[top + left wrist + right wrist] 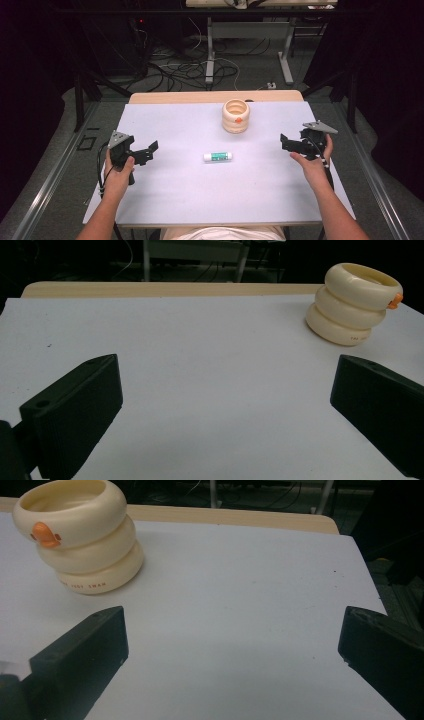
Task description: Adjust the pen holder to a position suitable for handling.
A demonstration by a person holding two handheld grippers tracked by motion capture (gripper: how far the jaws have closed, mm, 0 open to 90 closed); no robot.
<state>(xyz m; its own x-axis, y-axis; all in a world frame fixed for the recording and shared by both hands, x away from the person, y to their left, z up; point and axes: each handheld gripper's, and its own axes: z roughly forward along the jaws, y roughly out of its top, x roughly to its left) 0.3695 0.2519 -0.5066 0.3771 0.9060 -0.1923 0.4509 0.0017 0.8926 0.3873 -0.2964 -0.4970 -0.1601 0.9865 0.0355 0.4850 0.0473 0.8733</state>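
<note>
We take the cream ribbed cup [236, 116] as our landmark; it stands upright on the white board [190, 190], toward the board's far edge, built like three stacked rings with a small orange knob on its top ring; in the right gripper view the cup [80, 535] shows faint lettering on its lowest ring. Nearer to us than the cup, and a little to its left, a glue stick [217, 156] lies flat on its side, white with a green label, well apart from the cup and touched by nothing.

We hold the left gripper [147, 152] far to the left of the cup and nearer to us, level with the glue stick; its jaws stand wide apart with nothing between them, and in the left gripper view we see bare board between the two black jaws, with the cup [352, 302] off at the upper right. We hold the right gripper [289, 144] far to the right of the cup, likewise nearer to us; its jaws are spread just as wide and grip nothing; bare board lies between them in the right gripper view. Both grippers point inward toward the glue stick, each well apart from it.
</note>
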